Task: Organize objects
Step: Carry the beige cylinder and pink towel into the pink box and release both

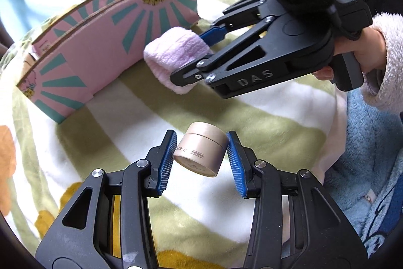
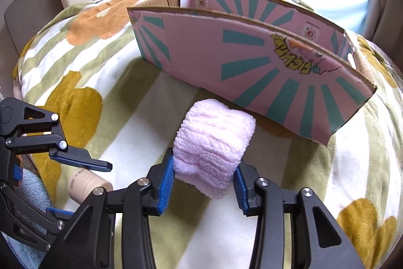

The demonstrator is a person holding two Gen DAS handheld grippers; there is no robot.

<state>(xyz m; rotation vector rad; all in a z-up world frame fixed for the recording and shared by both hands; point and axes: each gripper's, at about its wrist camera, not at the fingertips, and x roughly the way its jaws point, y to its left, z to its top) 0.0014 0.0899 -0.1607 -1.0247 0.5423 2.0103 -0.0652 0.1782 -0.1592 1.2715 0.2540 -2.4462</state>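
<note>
Ahead of both your tools, the pink cardboard box (image 2: 252, 62) stood upright as a wall across the bed (image 2: 226, 231), its top open. The striped blanket (image 1: 141, 117) between you and it lay bare. Your right tool (image 1: 199, 52) crossed above the left tool (image 1: 201, 163).

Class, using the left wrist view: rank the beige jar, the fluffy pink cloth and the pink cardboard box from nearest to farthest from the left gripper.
1. Beige jar: clamped between the left gripper's pads.
2. Fluffy pink cloth: ahead, held in the right gripper.
3. Pink cardboard box: farthest, behind the cloth, towards the left on the blanket.
</note>
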